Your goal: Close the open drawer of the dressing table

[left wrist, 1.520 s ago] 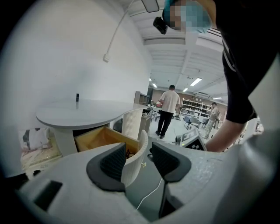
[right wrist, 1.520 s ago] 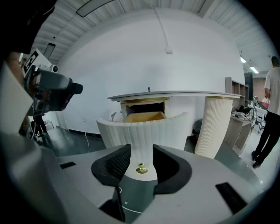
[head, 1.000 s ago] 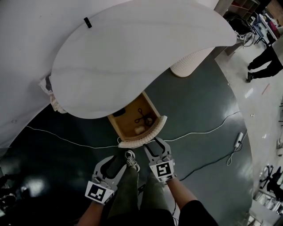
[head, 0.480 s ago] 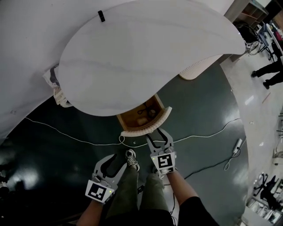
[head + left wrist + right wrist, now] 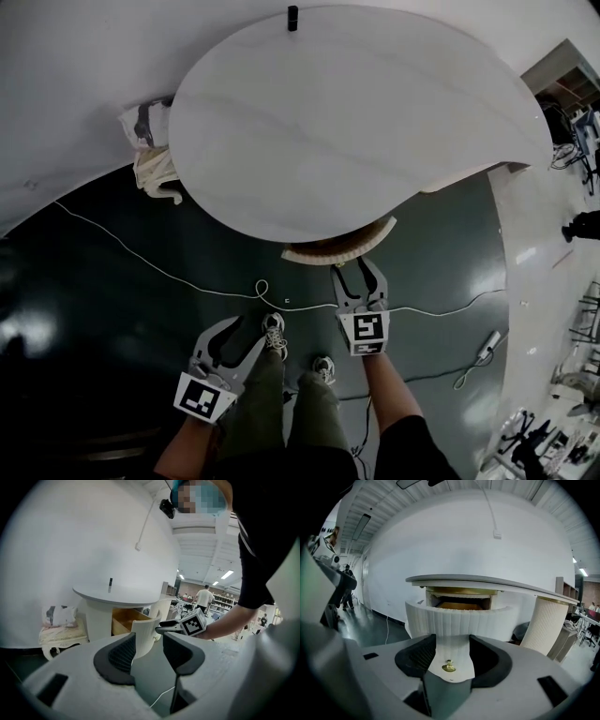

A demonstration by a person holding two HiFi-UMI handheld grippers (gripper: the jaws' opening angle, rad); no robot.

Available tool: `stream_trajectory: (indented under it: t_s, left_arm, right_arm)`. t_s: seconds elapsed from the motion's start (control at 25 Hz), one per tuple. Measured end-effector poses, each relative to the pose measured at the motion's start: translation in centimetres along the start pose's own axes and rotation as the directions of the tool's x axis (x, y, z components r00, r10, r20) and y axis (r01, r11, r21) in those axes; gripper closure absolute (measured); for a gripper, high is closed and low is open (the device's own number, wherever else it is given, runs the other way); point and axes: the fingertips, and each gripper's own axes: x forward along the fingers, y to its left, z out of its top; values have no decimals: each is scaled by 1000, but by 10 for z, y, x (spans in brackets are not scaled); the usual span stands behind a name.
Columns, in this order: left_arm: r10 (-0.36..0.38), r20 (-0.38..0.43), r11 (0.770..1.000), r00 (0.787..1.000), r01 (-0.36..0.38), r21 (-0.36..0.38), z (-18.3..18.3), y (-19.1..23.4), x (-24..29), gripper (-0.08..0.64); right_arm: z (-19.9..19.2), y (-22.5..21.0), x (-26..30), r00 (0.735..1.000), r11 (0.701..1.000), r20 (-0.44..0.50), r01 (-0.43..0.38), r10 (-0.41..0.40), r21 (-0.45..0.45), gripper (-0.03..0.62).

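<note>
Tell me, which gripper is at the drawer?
The right gripper: the drawer knob sits between its open jaws. The left gripper hangs back, empty.

The dressing table (image 5: pixel 356 122) is white, its ribbed drawer (image 5: pixel 339 249) cream, the knob (image 5: pixel 448 666) brass-coloured, the floor (image 5: pixel 112 309) dark green.

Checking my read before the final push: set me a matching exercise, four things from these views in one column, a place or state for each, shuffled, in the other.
1 drawer
2 brass knob
3 left hand-held gripper
4 white cable

A lying on the dark floor
B between the right hand-held gripper's open jaws
C partly open under the tabletop
D open and empty, back from the drawer

Pairs: 1-C, 2-B, 3-D, 4-A
</note>
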Motion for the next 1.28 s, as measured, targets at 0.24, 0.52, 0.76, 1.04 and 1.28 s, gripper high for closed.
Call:
stream_trajectory:
  t_s: [0.24, 0.52, 0.76, 1.04, 1.28]
  left_arm:
    - [46, 28, 998, 999, -45, -36, -3, 20, -10, 377]
    - [71, 41, 994, 997, -67, -86, -16, 30, -20, 377]
    - [72, 57, 990, 996, -65, -127, -27, 30, -18, 377]
    - [67, 142, 992, 988, -50, -117, -20, 30, -17, 377]
    - [58, 186, 995, 981, -42, -91, -20, 35, -16, 377]
  right_arm:
    - [13, -2, 21, 1000, 1000, 14, 18, -18, -11, 373]
    - [25, -3, 45, 999, 998, 23, 25, -24, -57, 355]
    - [31, -7, 61, 999, 995, 34, 46, -43, -88, 344]
    - [35, -5, 75, 996, 988, 54, 74, -67, -138, 321]
    - [40, -2, 89, 994, 983, 80, 92, -80, -161, 310]
